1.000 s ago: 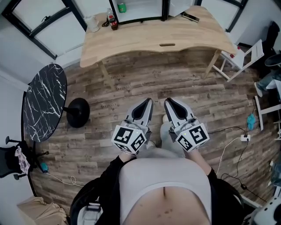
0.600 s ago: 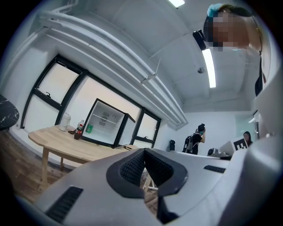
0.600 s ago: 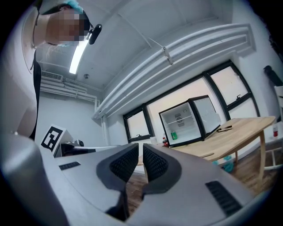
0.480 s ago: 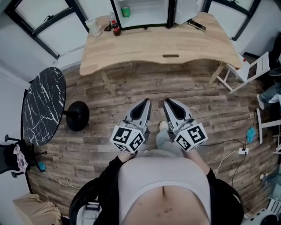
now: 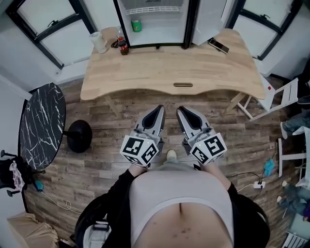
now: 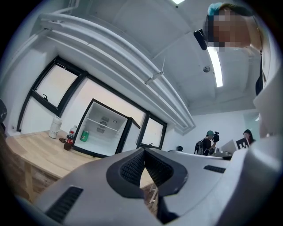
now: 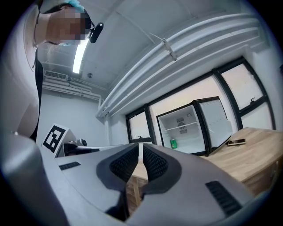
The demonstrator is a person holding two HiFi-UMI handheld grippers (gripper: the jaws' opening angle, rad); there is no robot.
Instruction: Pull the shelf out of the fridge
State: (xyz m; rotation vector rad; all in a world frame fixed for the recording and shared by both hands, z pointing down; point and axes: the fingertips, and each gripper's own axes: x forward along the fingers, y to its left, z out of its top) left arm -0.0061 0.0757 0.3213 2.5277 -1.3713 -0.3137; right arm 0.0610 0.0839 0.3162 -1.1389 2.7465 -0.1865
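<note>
One wooden desk [image 5: 164, 68] is carrying the open fridge [image 5: 160, 35] at its far edge, and the white shelf [image 5: 154, 9] is sitting inside, above a green can [image 5: 136, 25]. The left hand-held gripper [image 5: 158, 109] and right hand-held gripper [image 5: 181, 110] are hovering short of the desk, jaws together, empty. A cup [image 5: 99, 42] and bottle [image 5: 123, 46] are standing left of the fridge.

1. Floor [image 5: 97, 169]: wood planks, grey-brown, worn look.
2. Desk [image 5: 160, 68]: light wood, curved front edge, by back wall btwn the windows.
3. Round table [image 5: 41, 123] at left: black marble top w/ white veins, black disc base [image 5: 79, 135].
4. Windows [image 5: 43, 19]: black frames, both sides of back wall.
5. White chair [image 5: 283, 94] just right of desk.
6. Walls [image 6: 221, 123] white; ceiling w/ long white pipes [image 6: 115, 57] + strip light [image 6: 215, 66], lit.
</note>
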